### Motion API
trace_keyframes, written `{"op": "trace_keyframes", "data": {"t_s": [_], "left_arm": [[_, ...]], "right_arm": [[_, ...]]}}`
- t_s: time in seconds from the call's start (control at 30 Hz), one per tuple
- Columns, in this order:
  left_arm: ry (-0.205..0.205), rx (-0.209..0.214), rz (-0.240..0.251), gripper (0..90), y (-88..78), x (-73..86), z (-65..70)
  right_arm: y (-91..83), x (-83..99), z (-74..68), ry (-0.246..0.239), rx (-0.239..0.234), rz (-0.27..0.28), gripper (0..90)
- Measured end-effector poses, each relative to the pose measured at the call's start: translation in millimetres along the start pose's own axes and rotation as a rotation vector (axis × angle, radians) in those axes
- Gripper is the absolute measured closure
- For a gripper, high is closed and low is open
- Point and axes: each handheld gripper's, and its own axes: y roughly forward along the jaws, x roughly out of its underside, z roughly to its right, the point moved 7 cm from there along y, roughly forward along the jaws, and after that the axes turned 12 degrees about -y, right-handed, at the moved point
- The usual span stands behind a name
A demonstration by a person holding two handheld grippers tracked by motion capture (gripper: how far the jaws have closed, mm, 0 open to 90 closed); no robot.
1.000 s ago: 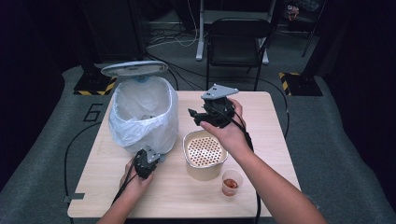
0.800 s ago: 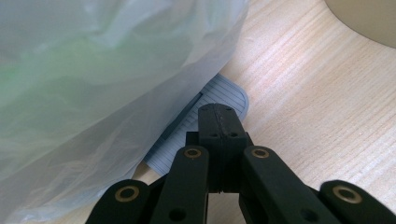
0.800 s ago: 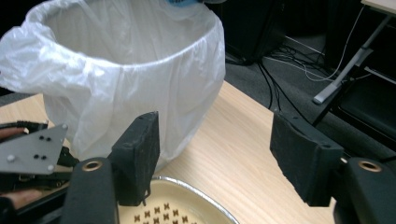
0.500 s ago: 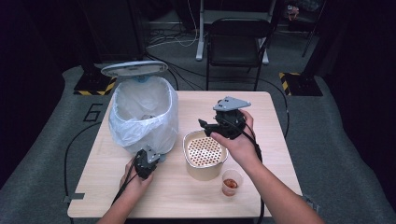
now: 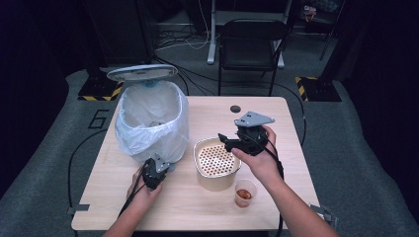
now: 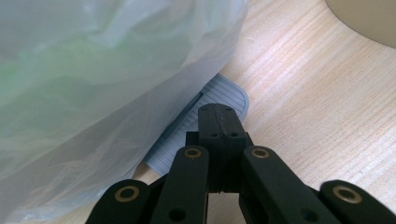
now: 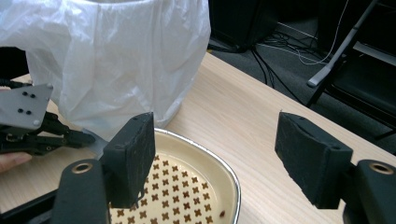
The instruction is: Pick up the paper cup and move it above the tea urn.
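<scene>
Bin pedal pressed, strainer waiting: that is roughly where the work stands. On the light wooden bench (image 5: 296, 163), grained and matt, a step bin (image 5: 153, 123) lined with a thin, crinkled, translucent white bag sits at about ten o'clock. Its round lid (image 5: 142, 72) stands raised behind it, so the mouth is open. The left hand-held gripper (image 5: 157, 168), jaws pressed tight together with nothing between them, rests on the bin's grey ribbed pedal (image 6: 205, 109) at the foot of the bag, apparently holding the lid up.

At the bench's centre sits a cream, round-cornered container (image 5: 216, 163) with a thin metallic rim. It holds a perforated insert patterned with small cross-shaped holes, and only a crumb or two shows on it. The right hand-held gripper (image 5: 228, 141) hangs over its rim at about two o'clock. Its jaws, faced with rough black foam pads (image 7: 133, 156), have just been opening; they stand moderately apart and hold nothing.

A small clear plastic cup (image 5: 245, 191) with brownish contents stands at five o'clock, just beside the container.

Judging by this, opening the bin is done; grasping something and tipping it into the bag is left.
</scene>
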Motion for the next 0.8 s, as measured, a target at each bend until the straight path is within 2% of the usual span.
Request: {"op": "trace_keyframes", "data": {"t_s": [0.27, 0.3, 0.57, 0.8], "left_arm": [[-0.005, -0.009, 0.006, 90.0, 0.1, -0.2, 0.2], [-0.002, -0.007, 0.002, 90.0, 0.0, 0.0, 0.2], [-0.001, -0.006, -0.003, 90.0, -0.4, 0.3, 0.4], [-0.003, -0.014, 0.004, 90.0, 0.0, 0.0, 0.3]], "right_arm": [[-4.3, 19.8, -2.6, 0.04, -0.005, 0.007, 27.1], [-4.5, 23.6, -2.0, 0.029, 0.005, 0.014, 26.4], [-13.6, 54.0, -13.3, 0.059, 0.006, 0.017, 22.9], [-22.6, 82.3, -28.1, 0.076, -0.015, 0.013, 18.2]]}}
